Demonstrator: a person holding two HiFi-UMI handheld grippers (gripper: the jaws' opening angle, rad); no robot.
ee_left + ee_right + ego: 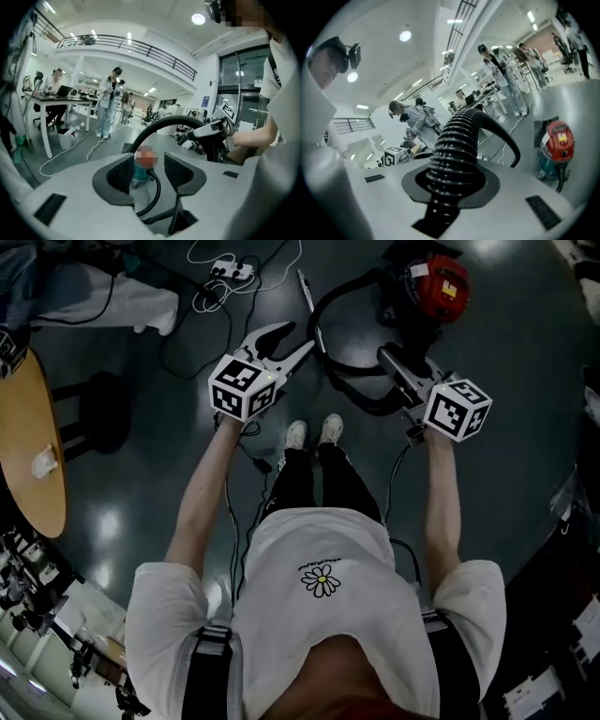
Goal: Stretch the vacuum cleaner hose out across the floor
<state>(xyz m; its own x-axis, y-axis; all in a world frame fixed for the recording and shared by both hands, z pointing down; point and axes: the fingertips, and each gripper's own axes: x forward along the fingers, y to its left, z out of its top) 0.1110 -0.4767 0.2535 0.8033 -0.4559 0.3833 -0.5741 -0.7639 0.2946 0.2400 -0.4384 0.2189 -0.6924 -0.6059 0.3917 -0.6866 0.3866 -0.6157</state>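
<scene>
The right gripper (388, 356) has its jaws clamped on the ribbed black hose (339, 385), which loops back to the red vacuum cleaner (436, 287) at the head view's upper right; the left gripper (292, 338) is spread wide, holding nothing. Looks like the pull-out is only starting, so next that end probably needs dragging away from the vacuum until the loop's gone. The label (419, 270) on it and the shirt print (322, 579) are too small to read.

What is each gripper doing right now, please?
Left gripper: open, nothing between its jaws.
Right gripper: closed on the vacuum hose.
</scene>
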